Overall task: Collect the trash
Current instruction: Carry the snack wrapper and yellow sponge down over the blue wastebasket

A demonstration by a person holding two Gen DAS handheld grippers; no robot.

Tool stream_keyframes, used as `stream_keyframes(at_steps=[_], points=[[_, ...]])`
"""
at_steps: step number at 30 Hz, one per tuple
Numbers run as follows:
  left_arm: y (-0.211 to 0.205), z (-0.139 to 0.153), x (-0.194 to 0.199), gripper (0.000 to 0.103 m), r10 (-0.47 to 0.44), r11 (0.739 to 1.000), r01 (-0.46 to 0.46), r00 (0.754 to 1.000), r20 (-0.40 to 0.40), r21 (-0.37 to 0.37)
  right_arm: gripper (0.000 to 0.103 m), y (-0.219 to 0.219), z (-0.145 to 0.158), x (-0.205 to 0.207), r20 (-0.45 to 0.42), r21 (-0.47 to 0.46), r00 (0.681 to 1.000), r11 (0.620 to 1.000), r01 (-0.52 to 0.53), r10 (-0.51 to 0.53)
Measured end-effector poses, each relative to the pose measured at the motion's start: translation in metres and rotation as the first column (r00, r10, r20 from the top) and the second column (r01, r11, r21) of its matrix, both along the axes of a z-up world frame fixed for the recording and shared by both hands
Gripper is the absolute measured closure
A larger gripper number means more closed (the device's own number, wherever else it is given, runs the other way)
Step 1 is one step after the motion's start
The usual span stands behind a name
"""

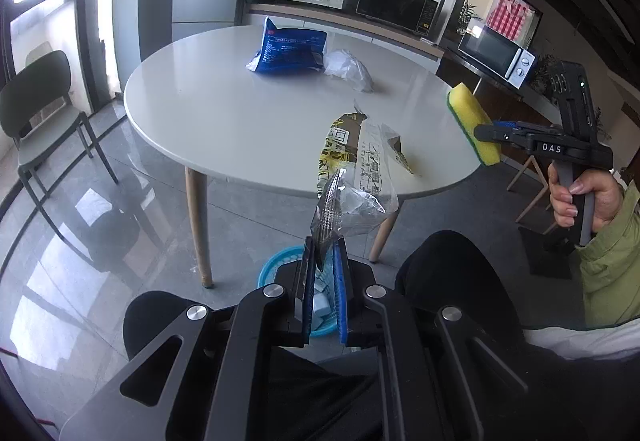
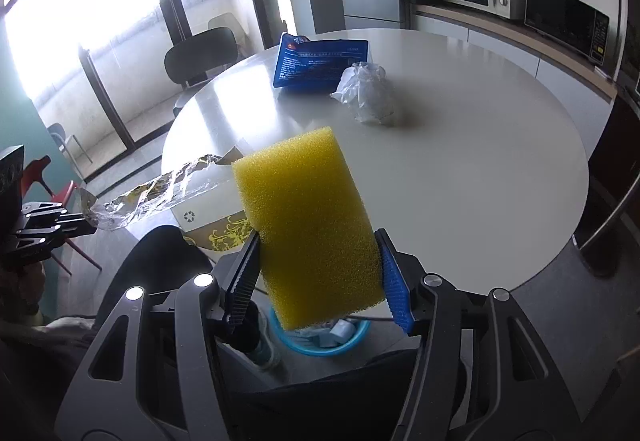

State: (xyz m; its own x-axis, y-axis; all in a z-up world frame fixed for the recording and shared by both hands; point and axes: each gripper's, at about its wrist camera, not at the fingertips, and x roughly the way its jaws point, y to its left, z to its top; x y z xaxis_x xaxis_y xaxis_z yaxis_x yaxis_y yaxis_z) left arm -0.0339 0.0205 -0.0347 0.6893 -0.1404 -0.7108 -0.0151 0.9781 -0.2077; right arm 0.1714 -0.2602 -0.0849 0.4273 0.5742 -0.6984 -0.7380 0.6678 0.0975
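Already the left tool (image 1: 326,265) was clamped narrow on one end of a long crinkled clear-and-yellow plastic wrapper (image 1: 352,165), which trailed up over the near edge of the round white surface (image 1: 224,113). The right tool (image 2: 316,277) gripped a yellow foam sponge (image 2: 308,225) at mid-width. A blue plastic basket (image 1: 276,261) sat on the floor below. Such film looked light, limp and slippery; pinching a bunched end seemed safest. A blue packet (image 1: 290,49) and crumpled clear bag (image 1: 348,69) lay at the far side.
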Motion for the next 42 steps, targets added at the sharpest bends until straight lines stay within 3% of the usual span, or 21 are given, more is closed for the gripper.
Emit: stream_keyframes(at_steps=[6, 13, 21, 31, 42], points=[[-0.009, 0.001, -0.024, 0.095, -0.058, 0.998, 0.058, 0.998, -0.014, -0.039, 0.05, -0.012, -0.017, -0.021, -0.028, 0.023, 0.999, 0.999, 0.047, -0.046], [-0.029, -0.033, -0.025, 0.095, -0.159, 0.987, 0.155, 0.982, -0.106, -0.045, 0.05, -0.033, -0.04, -0.04, -0.081, 0.033, 0.992, 0.994, 0.105, -0.102], [-0.046, -0.053, -0.022, 0.095, -0.253, 0.967, 0.249, 0.956, -0.146, -0.05, 0.05, -0.042, -0.06, -0.055, -0.117, 0.015, 0.986, 0.993, 0.119, -0.117], [-0.025, -0.088, -0.006, 0.095, -0.141, 0.988, 0.123, 0.959, -0.245, -0.089, 0.05, -0.042, -0.107, -0.044, -0.175, -0.044, 0.971, 0.987, 0.157, -0.163], [-0.012, -0.132, 0.015, 0.095, -0.052, 0.995, 0.02, 0.942, -0.331, -0.099, 0.05, -0.027, -0.164, -0.034, -0.274, -0.097, 0.943, 0.981, 0.17, -0.19]])
